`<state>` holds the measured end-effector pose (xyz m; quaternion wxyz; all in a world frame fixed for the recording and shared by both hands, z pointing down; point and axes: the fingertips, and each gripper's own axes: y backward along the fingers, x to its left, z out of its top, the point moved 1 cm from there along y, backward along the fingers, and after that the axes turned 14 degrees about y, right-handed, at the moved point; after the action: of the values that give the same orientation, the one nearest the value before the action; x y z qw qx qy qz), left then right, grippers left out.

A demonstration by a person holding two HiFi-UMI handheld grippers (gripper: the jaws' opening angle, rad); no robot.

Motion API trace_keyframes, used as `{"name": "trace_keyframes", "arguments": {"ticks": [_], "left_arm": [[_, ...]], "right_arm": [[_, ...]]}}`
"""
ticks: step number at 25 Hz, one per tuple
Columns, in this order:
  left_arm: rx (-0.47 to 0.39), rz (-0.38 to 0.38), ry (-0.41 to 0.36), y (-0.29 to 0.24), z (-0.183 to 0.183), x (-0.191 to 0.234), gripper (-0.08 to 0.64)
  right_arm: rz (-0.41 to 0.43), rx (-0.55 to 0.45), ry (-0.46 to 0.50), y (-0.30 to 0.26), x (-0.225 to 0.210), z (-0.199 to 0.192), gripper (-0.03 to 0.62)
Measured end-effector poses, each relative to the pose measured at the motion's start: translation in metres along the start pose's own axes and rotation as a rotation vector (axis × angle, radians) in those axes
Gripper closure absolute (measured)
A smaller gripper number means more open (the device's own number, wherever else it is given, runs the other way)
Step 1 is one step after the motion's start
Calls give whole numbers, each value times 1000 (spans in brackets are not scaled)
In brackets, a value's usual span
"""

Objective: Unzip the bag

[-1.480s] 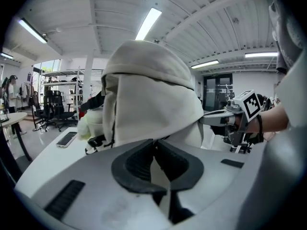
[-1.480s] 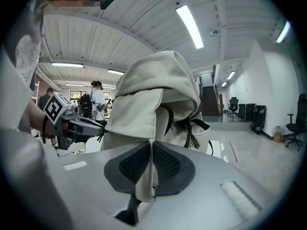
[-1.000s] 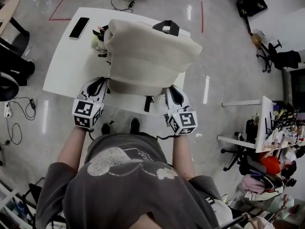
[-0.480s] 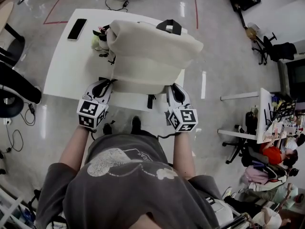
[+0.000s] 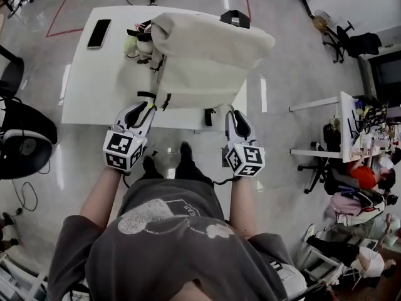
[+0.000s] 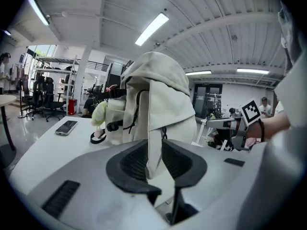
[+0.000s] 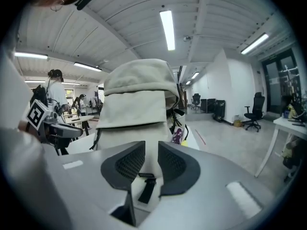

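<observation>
A cream backpack (image 5: 200, 55) stands on the white table (image 5: 94, 86), with a black handle (image 5: 235, 19) at its far top. My left gripper (image 5: 145, 105) is at the bag's near left corner. Its jaws are opening, and in the left gripper view (image 6: 154, 159) a strip of the bag's cream cloth (image 6: 154, 128) hangs between them without being pressed. My right gripper (image 5: 237, 115) hovers off the table's front edge by the near right corner. It stands open (image 7: 151, 164), with a black strap (image 7: 147, 188) dangling beyond it.
A phone (image 5: 99, 33) lies at the table's far left. A pale green plush toy (image 5: 133, 44) hangs on the bag's left side. A dark office chair (image 5: 22, 146) is on the floor to the left. Desks, chairs and seated people (image 5: 354, 202) are to the right.
Both grippers have drawn back from the bag's near edge toward the person. The left jaws have let go of the bag's corner and spread apart.
</observation>
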<state>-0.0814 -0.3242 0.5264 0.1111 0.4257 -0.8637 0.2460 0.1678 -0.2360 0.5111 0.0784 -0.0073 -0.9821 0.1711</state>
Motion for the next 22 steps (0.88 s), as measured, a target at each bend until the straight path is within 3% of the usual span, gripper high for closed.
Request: {"name": "trace_keyframes", "arguments": {"ticks": [6, 12, 22], "left_arm": [[-37, -33, 11, 23, 3, -7, 487], [-103, -1, 48, 49, 2, -29, 522], [-120, 72, 35, 96, -44, -132, 548]], "right_arm": [[-30, -24, -23, 25, 28, 4, 526], [4, -91, -29, 40, 29, 12, 555], [116, -102, -47, 134, 15, -20, 592]]}}
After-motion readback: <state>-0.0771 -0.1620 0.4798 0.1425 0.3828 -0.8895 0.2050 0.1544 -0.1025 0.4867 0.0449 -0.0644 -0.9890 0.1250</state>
